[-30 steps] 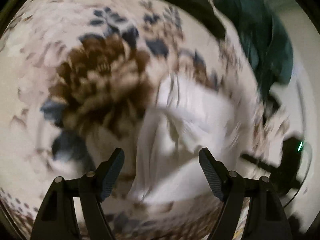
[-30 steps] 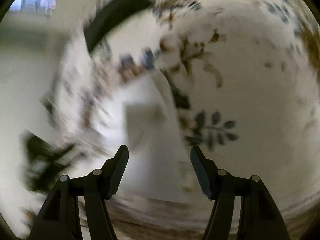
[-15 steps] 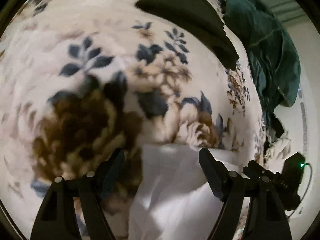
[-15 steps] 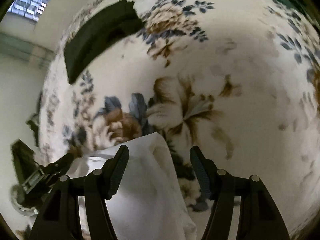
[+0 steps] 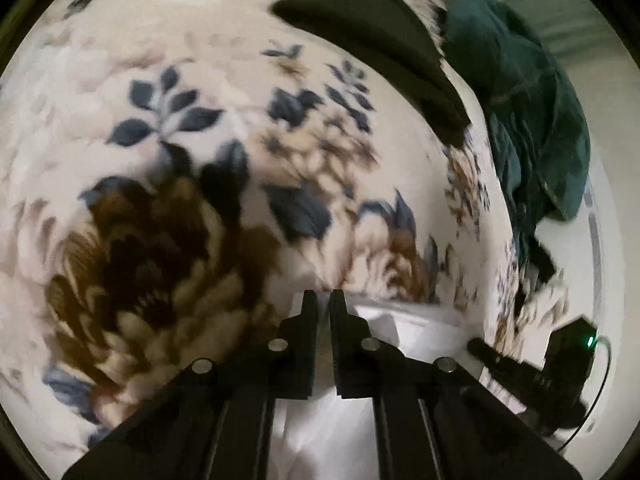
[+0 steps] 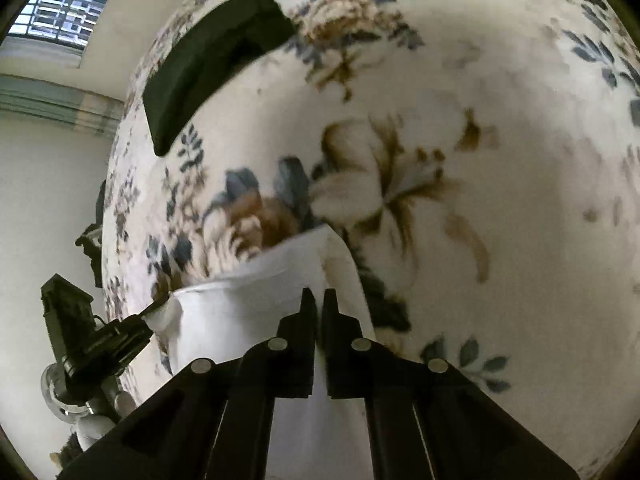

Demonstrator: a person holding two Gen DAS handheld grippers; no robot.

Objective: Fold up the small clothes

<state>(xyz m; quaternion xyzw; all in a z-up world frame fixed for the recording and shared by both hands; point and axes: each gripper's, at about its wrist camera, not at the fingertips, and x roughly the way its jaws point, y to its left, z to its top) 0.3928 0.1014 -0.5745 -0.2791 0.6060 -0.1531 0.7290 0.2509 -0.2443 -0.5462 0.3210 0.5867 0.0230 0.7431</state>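
Observation:
A small white garment point(image 6: 256, 304) lies on a floral blanket point(image 6: 500, 140). My right gripper point(image 6: 319, 298) is shut on the garment's near edge, with white cloth showing between and below its fingers. In the left wrist view the same white garment point(image 5: 416, 332) lies low in the frame, and my left gripper point(image 5: 323, 300) is shut on its edge. Each gripper shows in the other's view: the left one point(image 6: 156, 306) pinches the garment's left corner, the right one point(image 5: 480, 350) sits at its right edge.
A folded dark garment point(image 5: 384, 44) lies at the far side of the blanket, also shown in the right wrist view point(image 6: 208, 68). A heap of dark green cloth point(image 5: 532, 120) sits at the blanket's far right. A barred window point(image 6: 64, 12) is up on the wall.
Both grippers were open around the white garment and have now closed on its near edge. The views have steadied low over the blanket.

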